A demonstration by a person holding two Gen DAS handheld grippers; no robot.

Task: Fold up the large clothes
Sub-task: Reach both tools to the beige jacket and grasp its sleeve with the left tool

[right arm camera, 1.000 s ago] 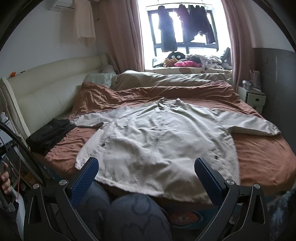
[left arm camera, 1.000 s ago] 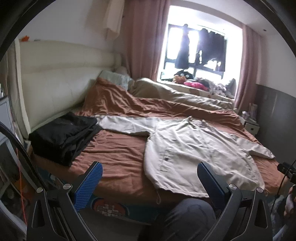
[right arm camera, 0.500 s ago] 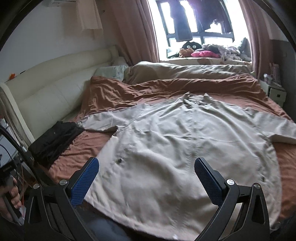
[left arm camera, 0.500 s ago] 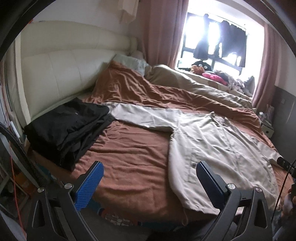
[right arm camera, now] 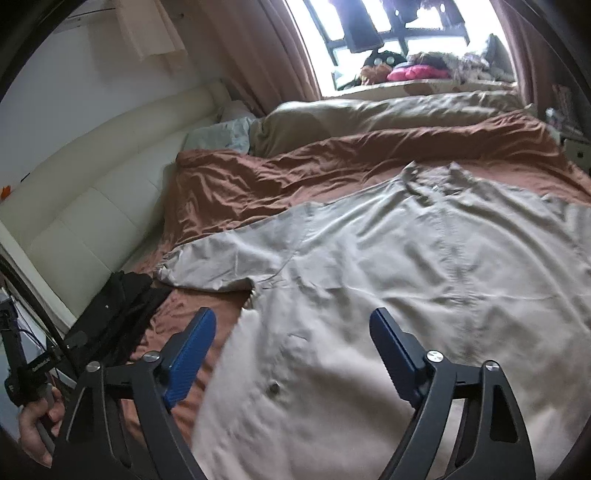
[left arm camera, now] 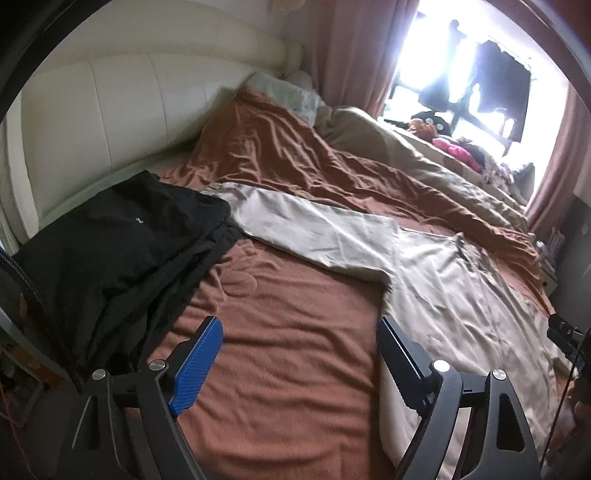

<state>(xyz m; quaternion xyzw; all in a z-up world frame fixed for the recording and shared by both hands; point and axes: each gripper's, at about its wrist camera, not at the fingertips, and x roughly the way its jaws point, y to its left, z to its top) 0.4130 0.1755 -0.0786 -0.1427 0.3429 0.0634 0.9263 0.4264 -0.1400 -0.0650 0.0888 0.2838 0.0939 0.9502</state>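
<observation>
We are at the very start of folding; the beige jacket lies spread flat and face up on the brown bedspread, no sleeve or side turned in yet, so every fold is still to be made; the black clothes heaped beside the jacket's left sleeve tip look already folded, though we cannot be sure. The jacket's long axis runs from its hem, at the bed edge nearest us, up to its collar, which points toward the window; its left sleeve stretches out sideways from the jacket's body toward the white headboard, roughly square to that axis. The left gripper hovers over bare bedspread just beside the jacket's left edge, its fingers released with nothing between them, and they have just been narrowing; the right gripper hangs above the jacket's lower left front, fingers likewise released and just closing somewhat, not yet pinching cloth.
</observation>
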